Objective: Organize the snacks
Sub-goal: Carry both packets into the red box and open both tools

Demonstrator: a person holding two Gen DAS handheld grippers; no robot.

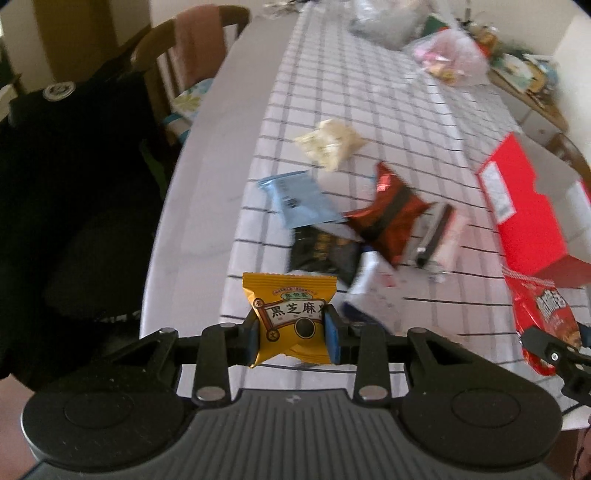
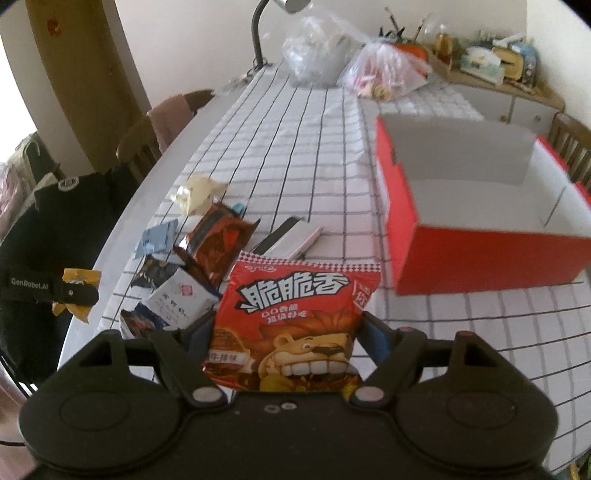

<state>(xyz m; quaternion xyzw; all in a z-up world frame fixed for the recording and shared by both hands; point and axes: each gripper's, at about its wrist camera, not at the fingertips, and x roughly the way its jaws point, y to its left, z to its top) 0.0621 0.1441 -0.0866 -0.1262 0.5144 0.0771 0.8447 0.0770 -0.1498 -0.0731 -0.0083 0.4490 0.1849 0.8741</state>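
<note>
My left gripper (image 1: 293,334) is shut on a yellow sesame snack packet (image 1: 291,314), held above the table's near left edge; it also shows in the right wrist view (image 2: 75,290). My right gripper (image 2: 286,343) is shut on a red lion snack bag (image 2: 291,317), also seen in the left wrist view (image 1: 543,317). A pile of snacks lies on the checked cloth: a dark red packet (image 2: 218,240), a blue packet (image 1: 295,199), a black packet (image 1: 325,253), a white packet (image 2: 181,295), a cream packet (image 1: 328,144). An open, empty red box (image 2: 491,254) stands to the right.
Plastic bags (image 2: 376,74) and a desk lamp (image 2: 258,33) stand at the table's far end. Wooden chairs (image 2: 147,140) stand along the left side, with a black garment (image 1: 74,184) beside them. A cluttered shelf (image 2: 491,66) is at the back right.
</note>
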